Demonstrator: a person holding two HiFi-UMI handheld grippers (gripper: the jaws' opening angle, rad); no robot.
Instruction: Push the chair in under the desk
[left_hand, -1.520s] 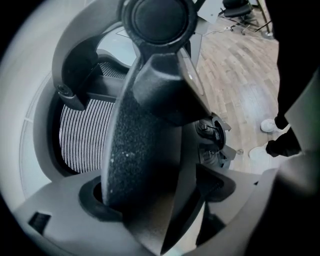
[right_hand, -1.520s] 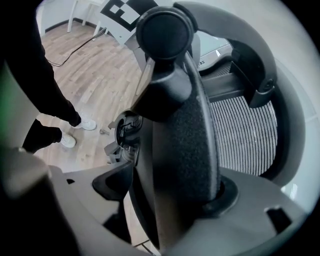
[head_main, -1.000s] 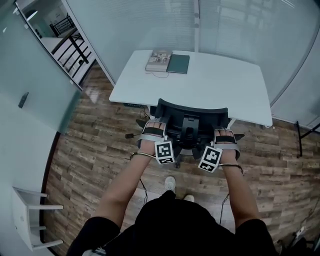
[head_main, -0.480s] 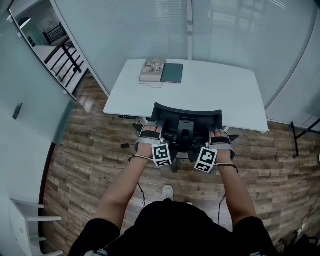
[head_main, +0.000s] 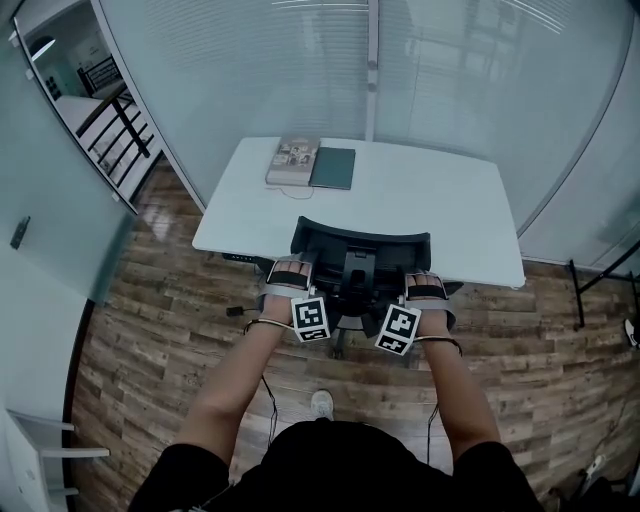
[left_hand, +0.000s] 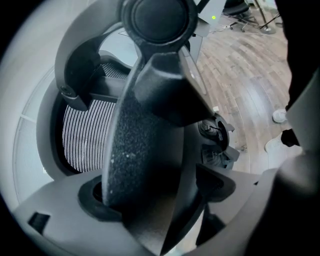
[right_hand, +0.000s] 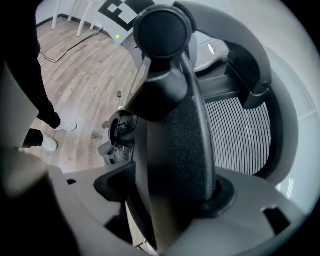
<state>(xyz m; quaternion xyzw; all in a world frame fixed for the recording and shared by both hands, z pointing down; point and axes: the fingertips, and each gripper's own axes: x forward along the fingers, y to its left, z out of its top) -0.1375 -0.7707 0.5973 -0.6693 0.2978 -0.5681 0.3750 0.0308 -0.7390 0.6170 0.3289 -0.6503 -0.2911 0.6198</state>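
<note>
Black chair rolled up-frame, now at white desk edge | my left gripper, right gripper both clamp it | nearly home, I reckon.

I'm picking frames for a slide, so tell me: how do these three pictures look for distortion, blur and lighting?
Head view: even, soft light, sharp, but fisheye bows the glass walls around the white rectangular desk. Left gripper view: dark round vignette; the black mesh-backed office chair shows crisp mesh, nearest surfaces soft. Right gripper view: likewise.
</note>
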